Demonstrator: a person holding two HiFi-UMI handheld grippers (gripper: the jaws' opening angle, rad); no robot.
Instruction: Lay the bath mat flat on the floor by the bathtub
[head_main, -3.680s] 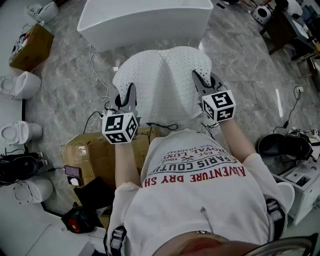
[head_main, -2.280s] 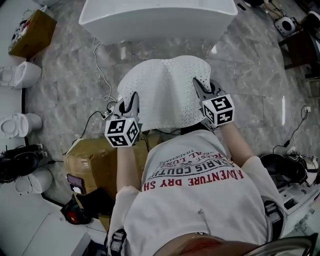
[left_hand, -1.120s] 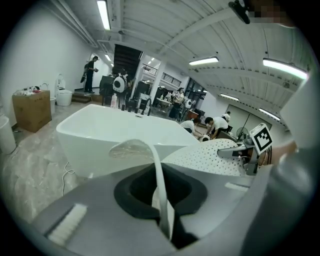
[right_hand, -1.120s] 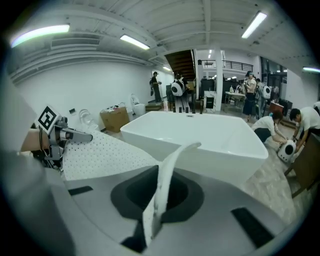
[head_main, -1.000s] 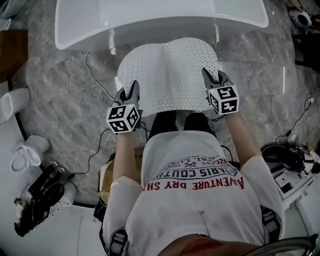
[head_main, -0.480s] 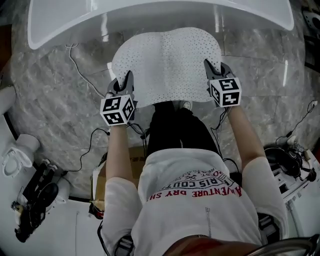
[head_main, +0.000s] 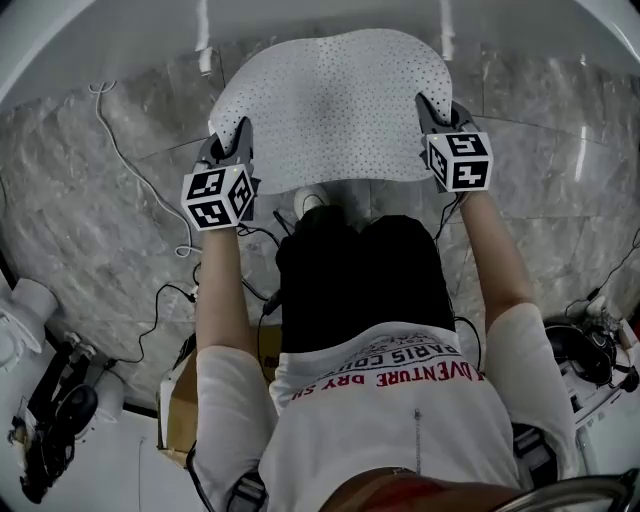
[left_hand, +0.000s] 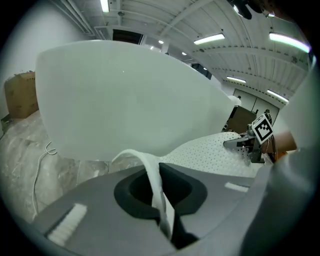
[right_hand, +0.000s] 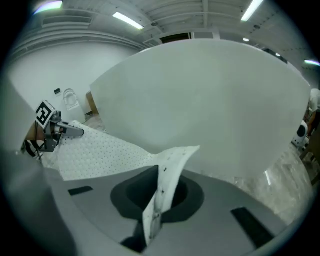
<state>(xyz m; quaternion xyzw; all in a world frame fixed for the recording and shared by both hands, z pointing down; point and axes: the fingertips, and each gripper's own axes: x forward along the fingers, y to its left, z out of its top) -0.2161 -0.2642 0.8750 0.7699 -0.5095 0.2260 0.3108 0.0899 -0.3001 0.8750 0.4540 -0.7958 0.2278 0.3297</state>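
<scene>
The white perforated bath mat (head_main: 330, 105) hangs spread between my two grippers, just in front of the white bathtub (head_main: 90, 45). My left gripper (head_main: 238, 145) is shut on the mat's near left corner; the pinched edge (left_hand: 157, 192) shows between its jaws. My right gripper (head_main: 430, 112) is shut on the near right corner, whose fold (right_hand: 162, 192) stands up between its jaws. The mat sags in the middle and its far edge lies close to the tub wall (left_hand: 125, 100). Each gripper view shows the other gripper across the mat.
Grey marble floor (head_main: 90, 230) lies on both sides. A white cable (head_main: 130, 165) snakes on the floor at the left, and thin black cables (head_main: 260, 300) run by the person's legs. A cardboard box (head_main: 180, 400) and dark gear (head_main: 50, 430) sit behind at the left.
The person has stepped up to the tub. Both grippers carried the mat forward and lower, so the tub now fills the top edge of the head view.
</scene>
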